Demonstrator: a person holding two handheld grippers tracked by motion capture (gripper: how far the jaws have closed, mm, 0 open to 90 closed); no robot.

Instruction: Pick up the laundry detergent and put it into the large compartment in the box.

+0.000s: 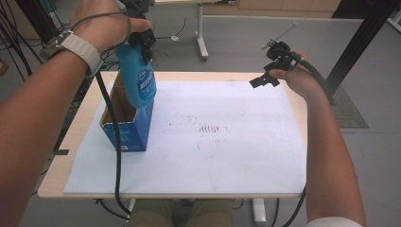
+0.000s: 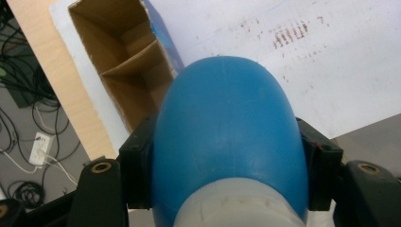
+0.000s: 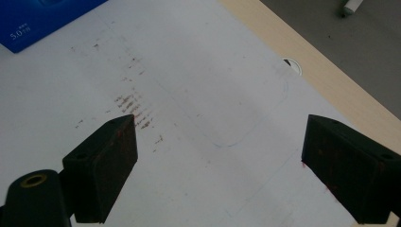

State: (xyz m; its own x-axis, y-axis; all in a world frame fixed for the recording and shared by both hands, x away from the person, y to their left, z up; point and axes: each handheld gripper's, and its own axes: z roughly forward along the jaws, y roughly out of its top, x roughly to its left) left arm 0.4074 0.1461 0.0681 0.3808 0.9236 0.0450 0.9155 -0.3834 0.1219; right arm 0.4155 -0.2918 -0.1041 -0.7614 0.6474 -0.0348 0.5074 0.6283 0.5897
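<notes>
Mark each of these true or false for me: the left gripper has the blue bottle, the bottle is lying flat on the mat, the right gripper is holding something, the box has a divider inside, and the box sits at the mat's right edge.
1. The left gripper is clamped on the blue bottle. True.
2. The blue bottle lies flat on the white mat. False: it is held up in the air over the open blue box.
3. The right gripper holds something. False: its jaws stand wide apart with nothing between them.
4. The open blue box has a cardboard divider inside. True.
5. The open blue box sits at the white mat's right edge. False: it stands near the left edge.
</notes>
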